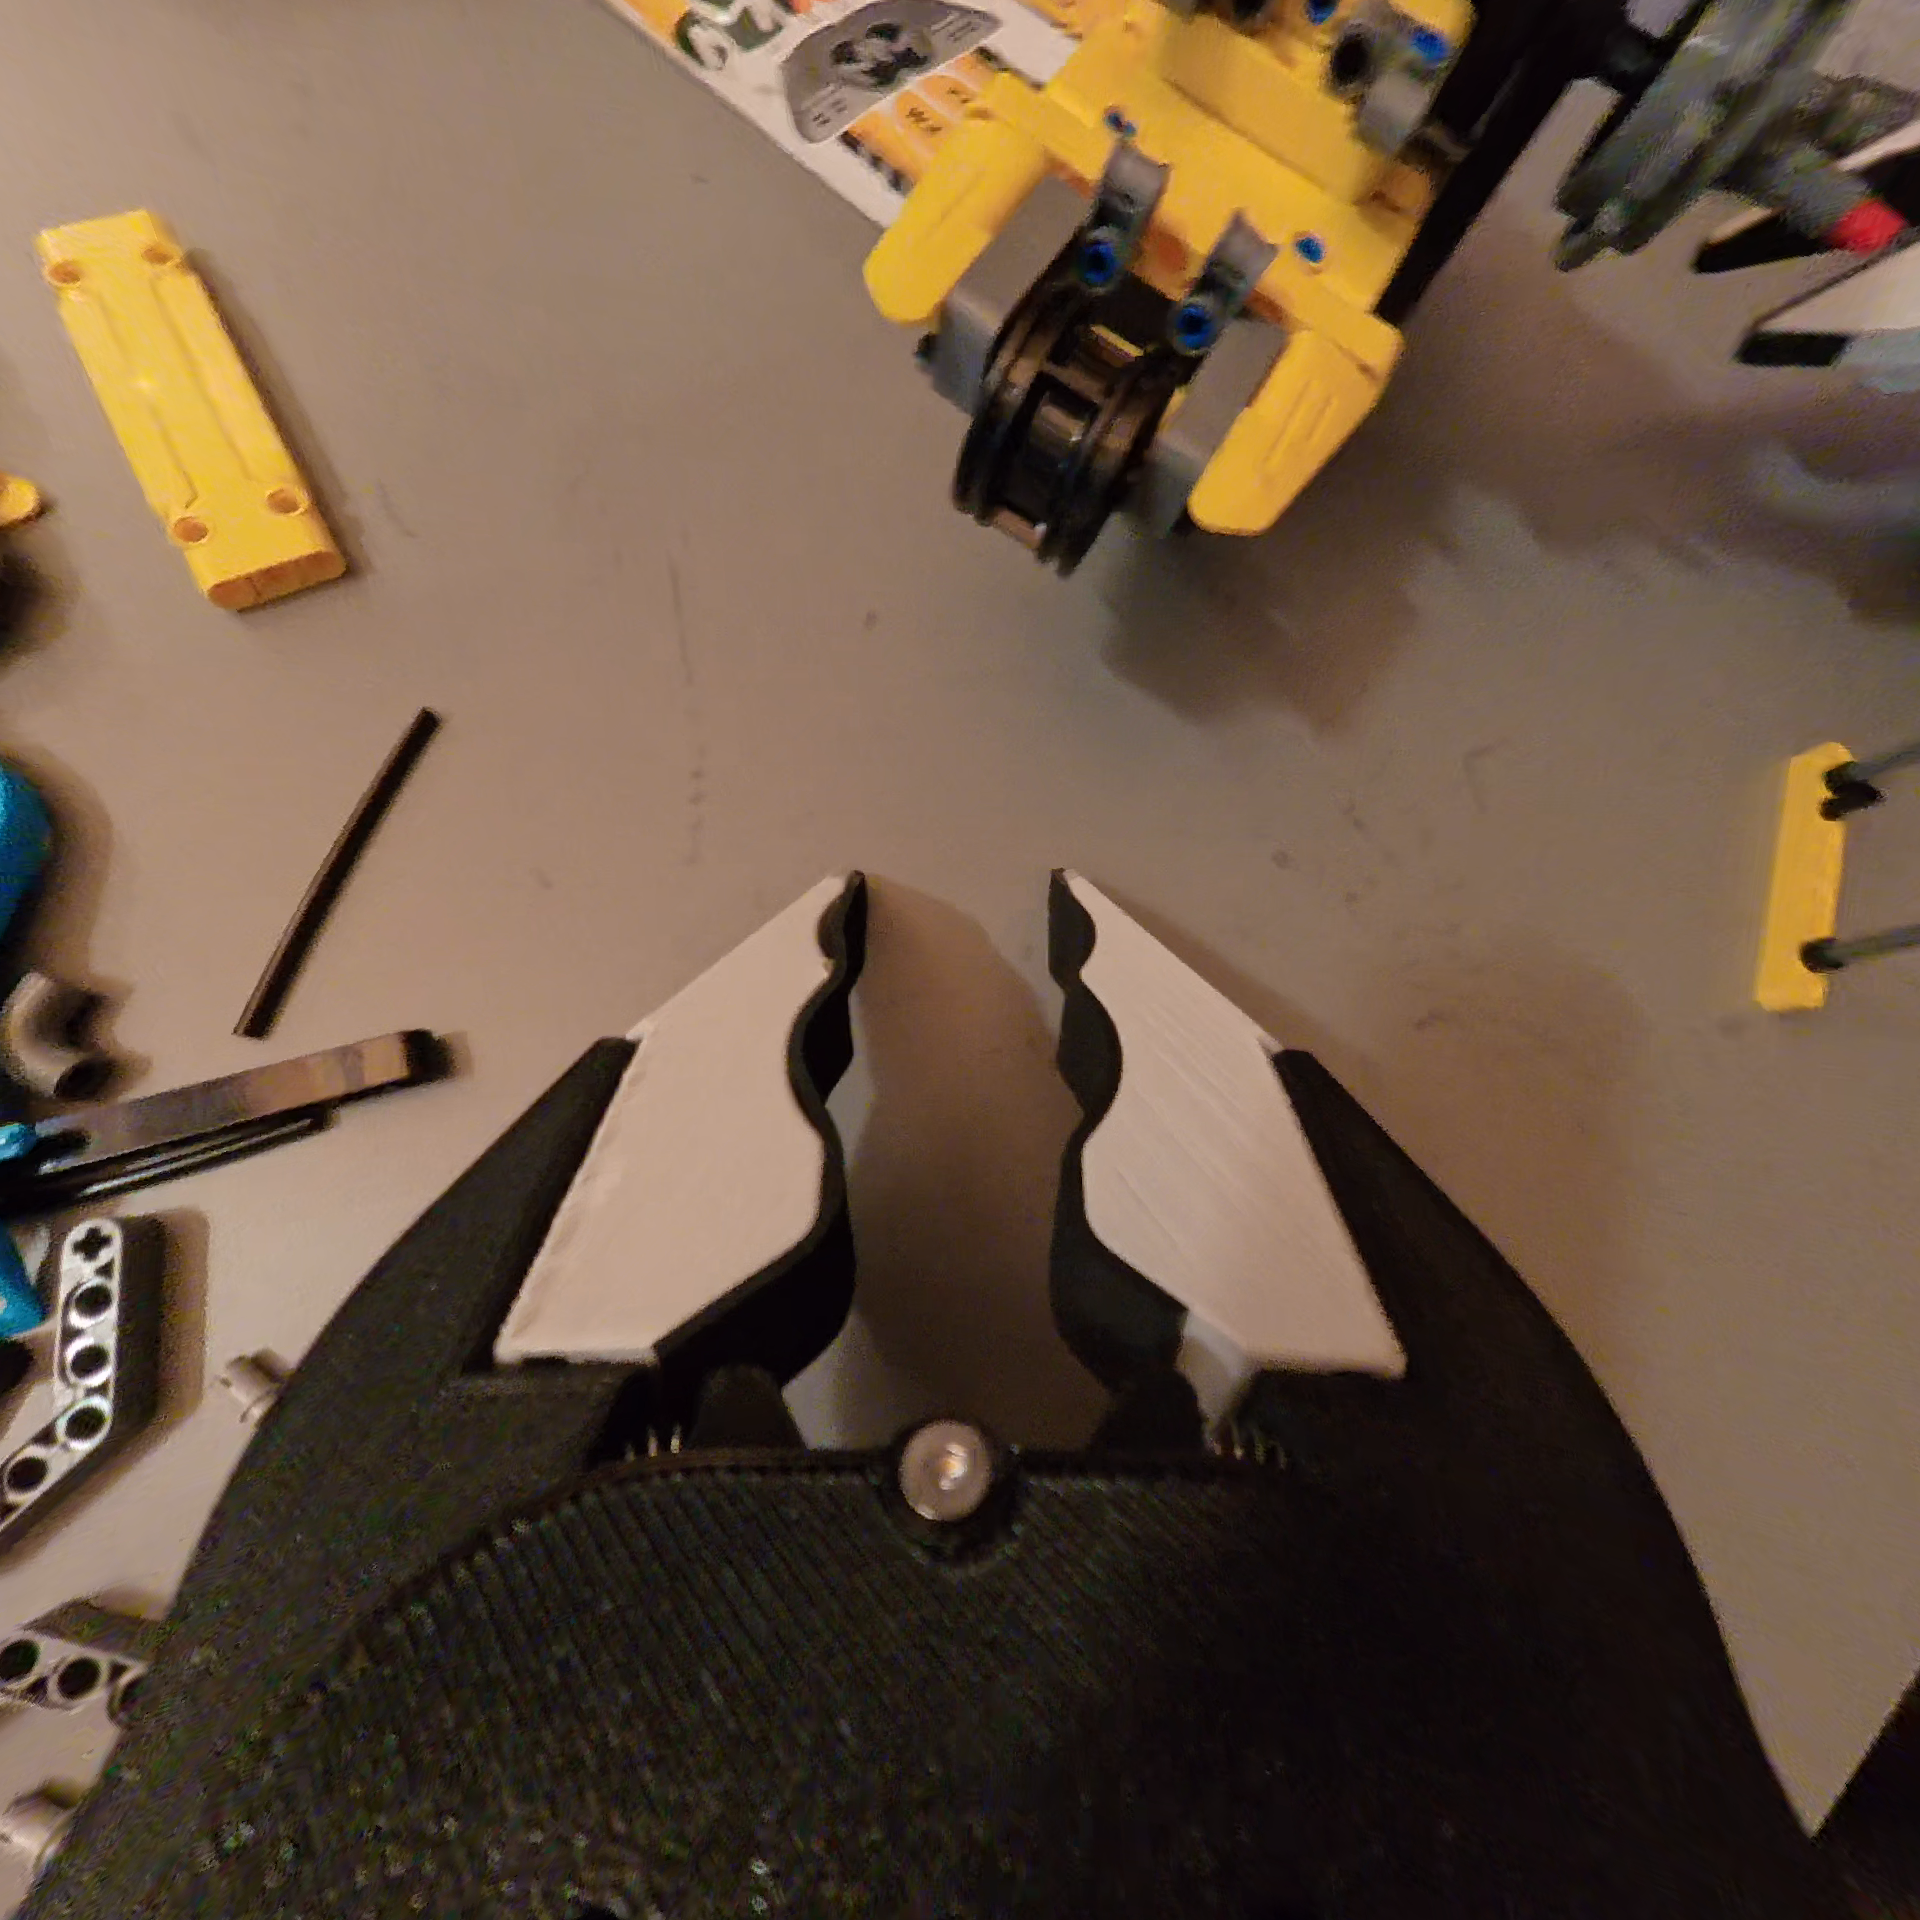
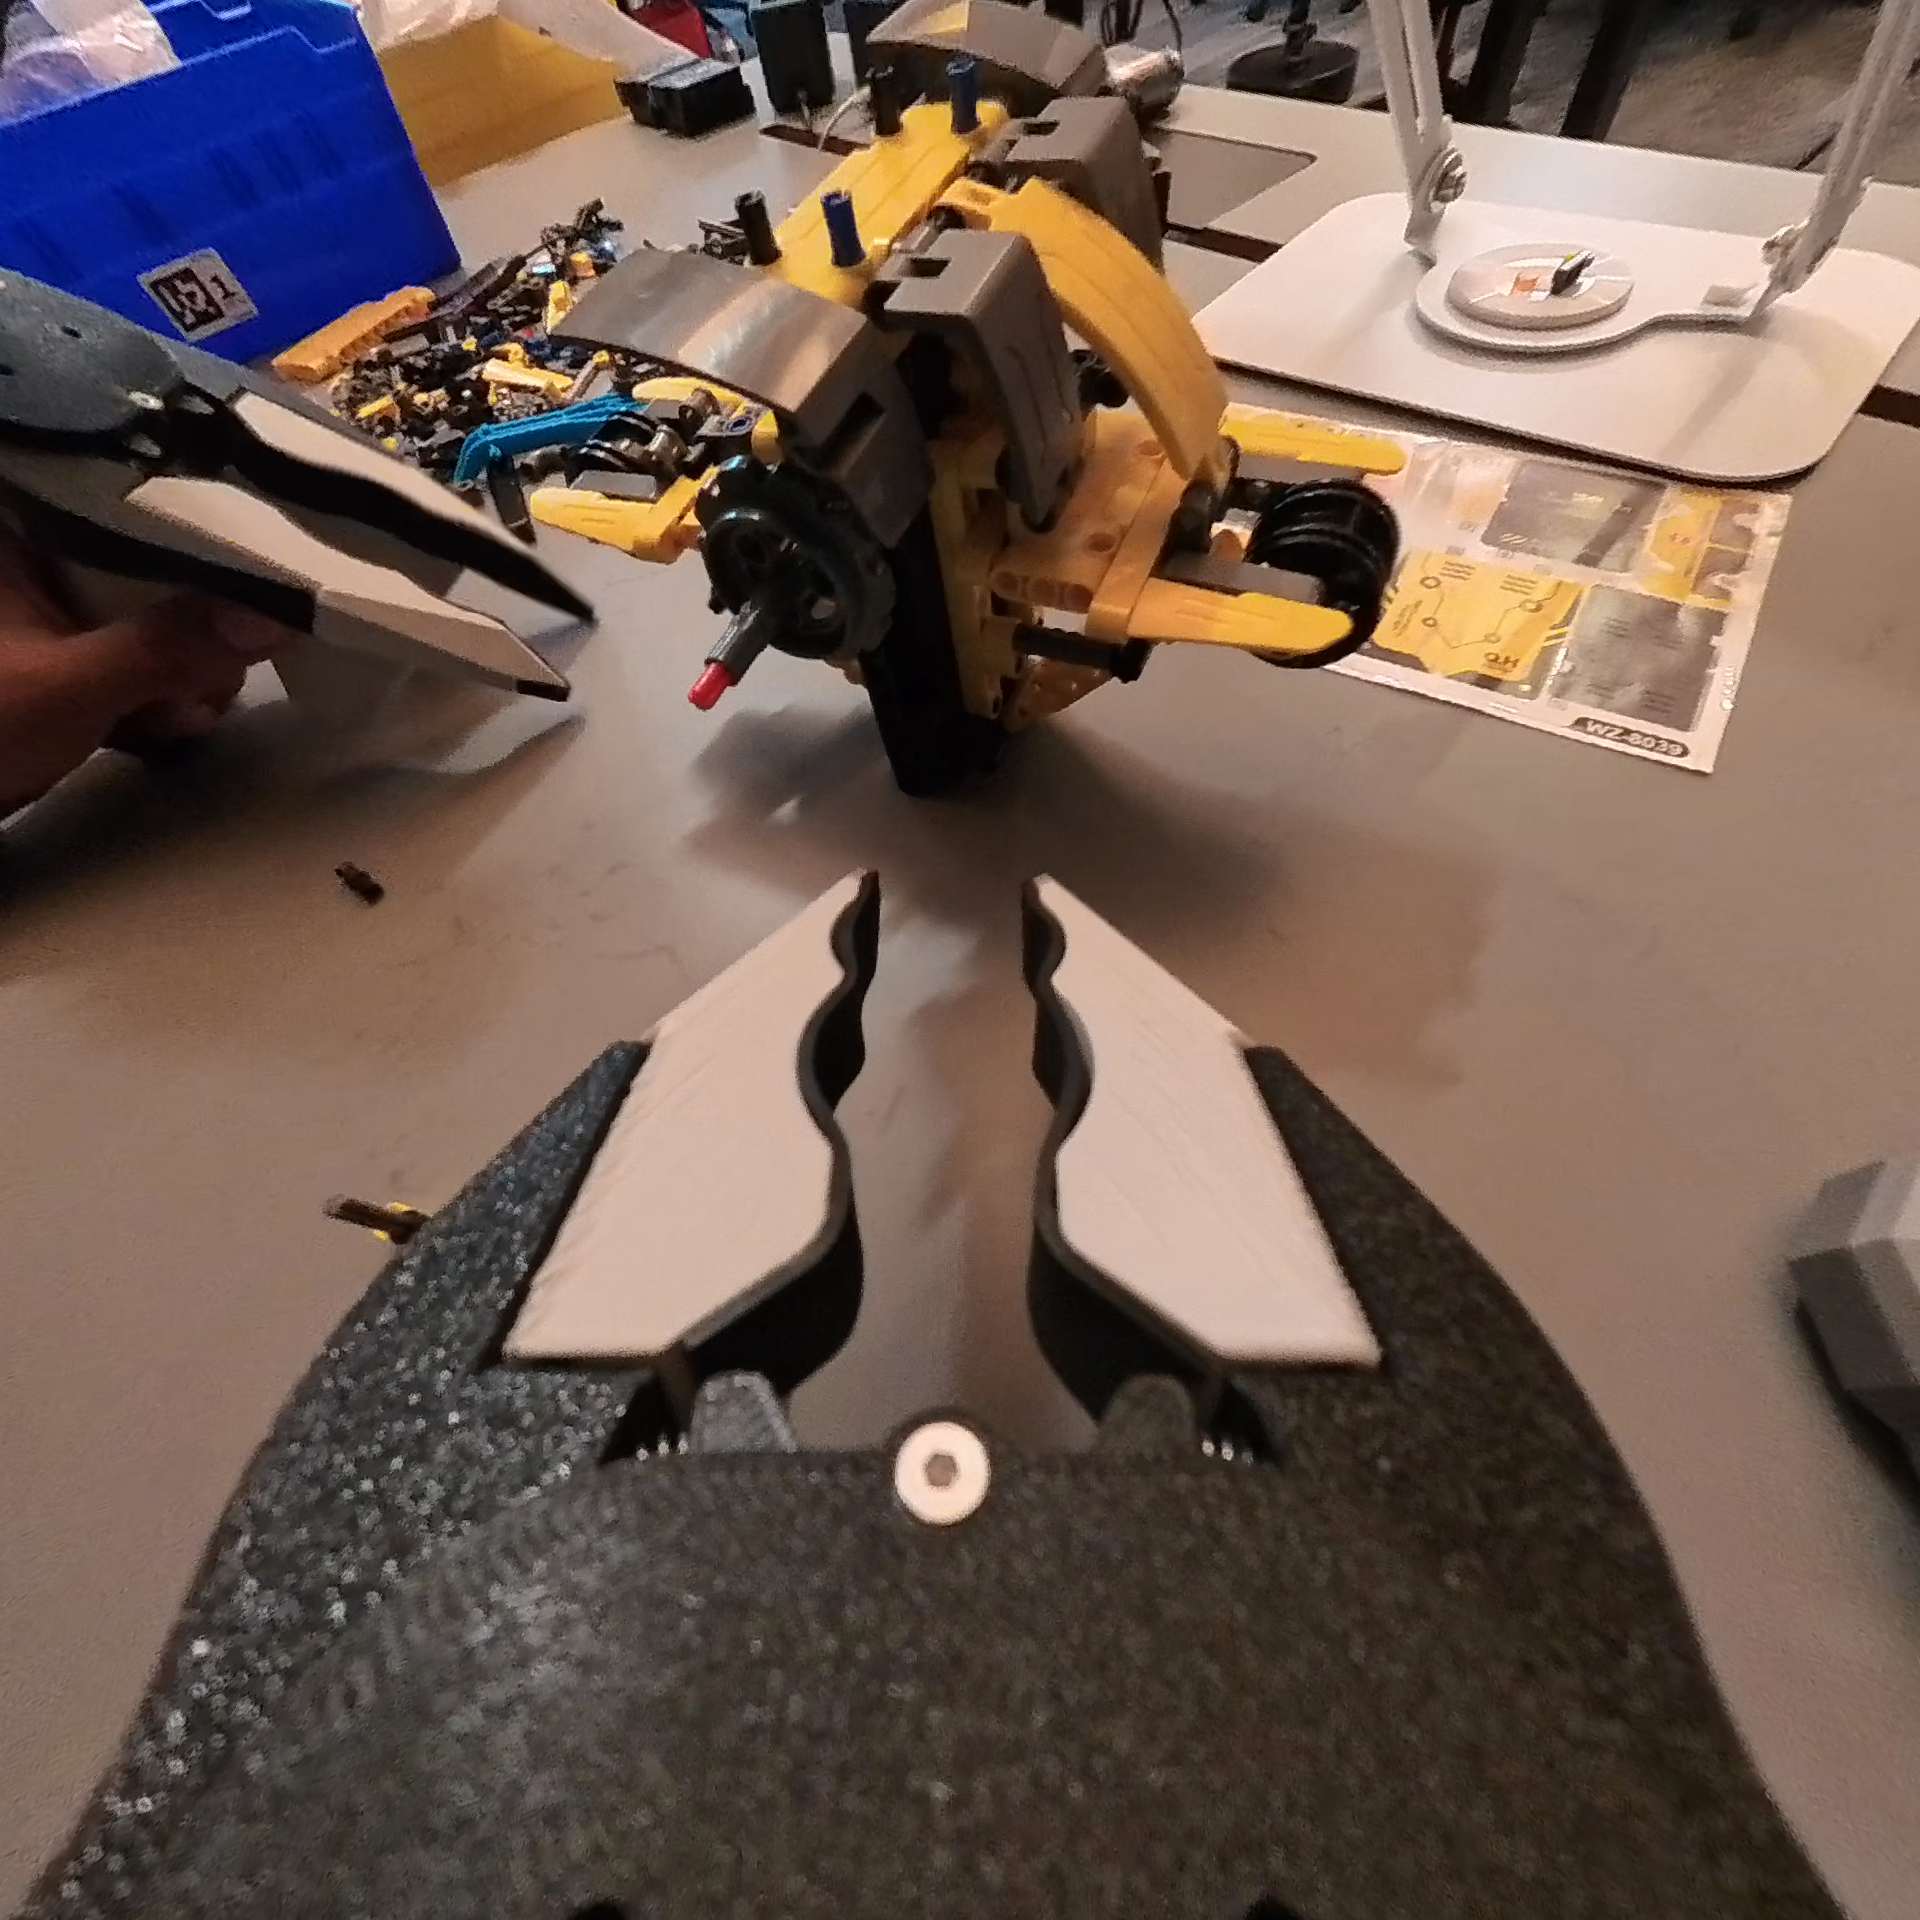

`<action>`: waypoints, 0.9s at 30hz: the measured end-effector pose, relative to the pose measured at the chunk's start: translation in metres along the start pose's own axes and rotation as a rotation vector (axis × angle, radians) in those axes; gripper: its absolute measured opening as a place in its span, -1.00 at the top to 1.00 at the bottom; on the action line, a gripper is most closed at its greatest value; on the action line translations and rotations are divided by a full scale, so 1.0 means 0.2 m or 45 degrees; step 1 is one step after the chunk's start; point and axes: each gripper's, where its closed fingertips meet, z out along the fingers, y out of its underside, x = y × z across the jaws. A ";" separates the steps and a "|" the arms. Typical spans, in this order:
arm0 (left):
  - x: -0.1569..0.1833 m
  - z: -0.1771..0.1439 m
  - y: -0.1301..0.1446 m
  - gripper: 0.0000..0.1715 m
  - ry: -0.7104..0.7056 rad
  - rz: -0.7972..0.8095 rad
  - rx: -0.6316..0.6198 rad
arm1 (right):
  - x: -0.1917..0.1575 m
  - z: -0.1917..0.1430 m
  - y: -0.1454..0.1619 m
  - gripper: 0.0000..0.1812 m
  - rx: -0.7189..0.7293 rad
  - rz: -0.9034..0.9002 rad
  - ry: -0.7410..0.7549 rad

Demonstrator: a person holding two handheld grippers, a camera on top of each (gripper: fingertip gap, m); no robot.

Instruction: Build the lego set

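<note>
A yellow and grey brick-built model (image 2: 977, 457) stands on the grey table (image 2: 1351, 987), with a black gear and a red-tipped axle (image 2: 717, 675) facing me. My right gripper (image 2: 945, 894) is open and empty, low over the table just in front of the model. My left gripper (image 1: 958, 883) is open and empty, and points down at bare table short of the model's black ring end (image 1: 1060, 447). It also shows in the right wrist view (image 2: 561, 644), to the left of the model and apart from it, held by a hand.
A yellow panel (image 1: 187, 405), a black axle (image 1: 338, 873) and loose beams (image 1: 73, 1361) lie to the left. A yellow beam on two rods (image 1: 1797, 878) lies to the right. Behind the model are a blue bin (image 2: 208, 177), a pile of pieces (image 2: 468, 353), a sticker sheet (image 2: 1558, 582) and a white stand base (image 2: 1558, 343). One gripper's finger ends stand about 20 cm off the other's. About 5 cm separates my right fingertips from the red-tipped axle (image 2: 717, 675). It turns up in the left wrist view (image 1: 1862, 205) as well.
</note>
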 end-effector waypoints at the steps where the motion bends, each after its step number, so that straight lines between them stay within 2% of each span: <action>1: 0.01 -0.01 -0.01 0.65 0.010 0.008 0.021 | 0.00 0.00 0.00 0.71 0.009 0.009 0.000; 4: 0.08 -0.07 -0.04 0.76 0.108 0.044 0.105 | 0.02 -0.02 -0.02 0.70 0.043 0.047 -0.005; 8: 0.31 -0.16 0.05 0.75 0.404 0.158 0.028 | 0.05 -0.04 -0.04 0.69 0.088 0.111 -0.002; 12: 0.42 -0.25 0.11 0.74 0.497 0.227 0.042 | 0.07 -0.06 -0.04 0.67 0.104 0.135 0.014; 17: 0.39 -0.21 0.22 0.73 0.391 0.287 -0.079 | 0.07 -0.05 -0.03 0.67 0.092 0.098 0.042; 19: 0.40 -0.18 0.24 0.82 0.377 0.310 -0.102 | 0.06 -0.05 -0.03 0.67 0.089 0.085 0.049; 20: 0.40 -0.17 0.25 0.93 0.353 0.324 -0.117 | 0.06 -0.05 -0.03 0.67 0.093 0.080 0.053; 24: 0.42 -0.17 0.23 0.99 0.331 0.363 -0.097 | 0.06 -0.08 -0.05 0.67 0.133 0.074 0.064; 27: 0.51 -0.20 0.14 0.99 0.382 0.369 0.037 | 0.05 -0.13 -0.09 0.68 0.219 0.043 0.071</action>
